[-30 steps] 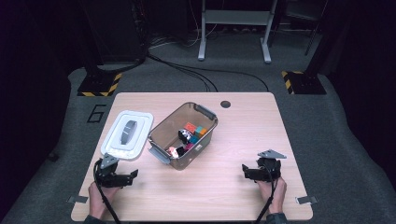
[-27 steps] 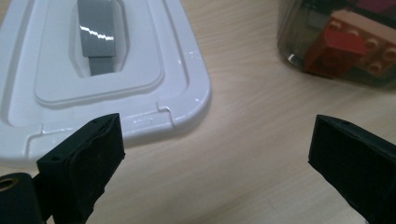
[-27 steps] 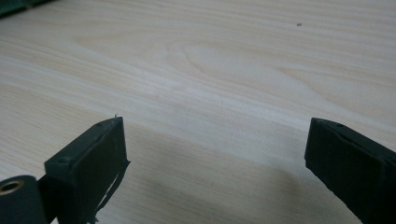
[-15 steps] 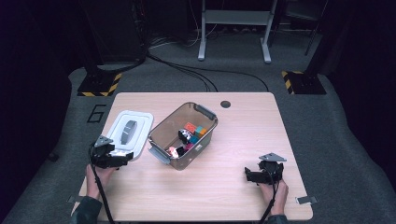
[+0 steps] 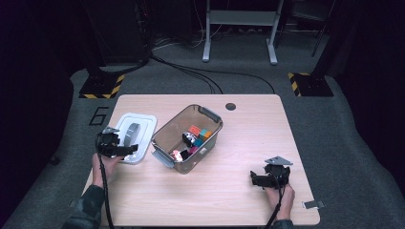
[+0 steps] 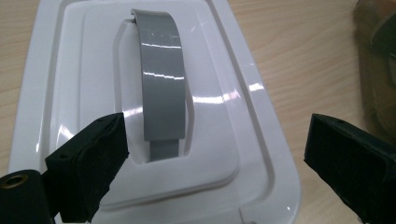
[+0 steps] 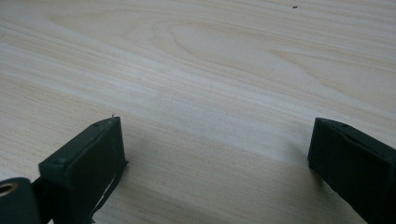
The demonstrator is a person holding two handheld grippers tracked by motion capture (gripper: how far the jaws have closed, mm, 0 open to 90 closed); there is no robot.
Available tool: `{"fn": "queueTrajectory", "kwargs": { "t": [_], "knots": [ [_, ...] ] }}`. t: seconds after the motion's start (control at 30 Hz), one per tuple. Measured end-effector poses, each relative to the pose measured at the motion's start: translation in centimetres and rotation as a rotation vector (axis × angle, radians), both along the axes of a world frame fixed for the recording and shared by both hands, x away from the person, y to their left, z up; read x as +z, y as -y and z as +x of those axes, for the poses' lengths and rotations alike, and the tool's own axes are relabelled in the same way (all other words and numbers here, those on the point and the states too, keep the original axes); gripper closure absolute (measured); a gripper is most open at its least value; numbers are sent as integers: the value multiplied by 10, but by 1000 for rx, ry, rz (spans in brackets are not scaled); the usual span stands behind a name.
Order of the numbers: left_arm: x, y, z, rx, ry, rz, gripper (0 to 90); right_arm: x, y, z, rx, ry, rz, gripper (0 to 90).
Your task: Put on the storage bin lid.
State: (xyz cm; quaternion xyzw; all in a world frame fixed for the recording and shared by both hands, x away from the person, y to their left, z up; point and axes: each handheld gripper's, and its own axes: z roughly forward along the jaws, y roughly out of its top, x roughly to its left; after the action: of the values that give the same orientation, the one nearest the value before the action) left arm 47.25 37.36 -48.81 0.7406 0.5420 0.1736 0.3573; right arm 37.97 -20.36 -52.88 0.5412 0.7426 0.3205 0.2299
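Left hand-held gripper (image 5: 125, 150), spread wide, hangs over a white lid (image 5: 143, 125) on the pale wooden table (image 5: 248, 129), ringed by dark grey floor (image 5: 344, 124).

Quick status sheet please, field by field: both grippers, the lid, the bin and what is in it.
left gripper: open, jaws spread over the lid, not touching it as far as I can tell
right gripper: open, low over bare table, holding nothing
lid: white, flat on the table left of the bin, off the bin
lid handle: grey strap, arched along the lid's middle
bin: translucent grey, open, mid-table
bin contents: small coloured blocks, orange, teal and pink among them
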Motion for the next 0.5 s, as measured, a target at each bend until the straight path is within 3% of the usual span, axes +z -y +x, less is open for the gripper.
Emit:
{"fn": "queueTrajectory", "kwargs": {
  "t": [0.07, 0.17, 0.27, 0.37, 0.4, 0.43, 0.5],
  "knots": [
    [0, 0, 8, 6, -1, 7, 67, 0, 0, 0, 1, 0, -1, 28],
    [-3, 2, 20, 13, -36, 1, 59, 0, 0, 0, 1, 0, -1, 28],
    [-5, 6, 28, 7, -30, 57, 49, 0, 0, 0, 0, 0, 0, 28],
    [-9, 8, 36, 31, -55, 47, 45, 0, 0, 0, -1, 0, 0, 28],
    [-9, 7, 38, 33, -60, 39, 65, 0, 0, 0, 1, -1, -2, 28],
    [-9, 8, 41, 49, -49, 49, 162, 0, 0, 0, 2, 0, -3, 28],
    [-10, 9, 42, 47, -49, 70, 192, 0, 0, 0, 1, 0, -2, 28]
  ]
}}
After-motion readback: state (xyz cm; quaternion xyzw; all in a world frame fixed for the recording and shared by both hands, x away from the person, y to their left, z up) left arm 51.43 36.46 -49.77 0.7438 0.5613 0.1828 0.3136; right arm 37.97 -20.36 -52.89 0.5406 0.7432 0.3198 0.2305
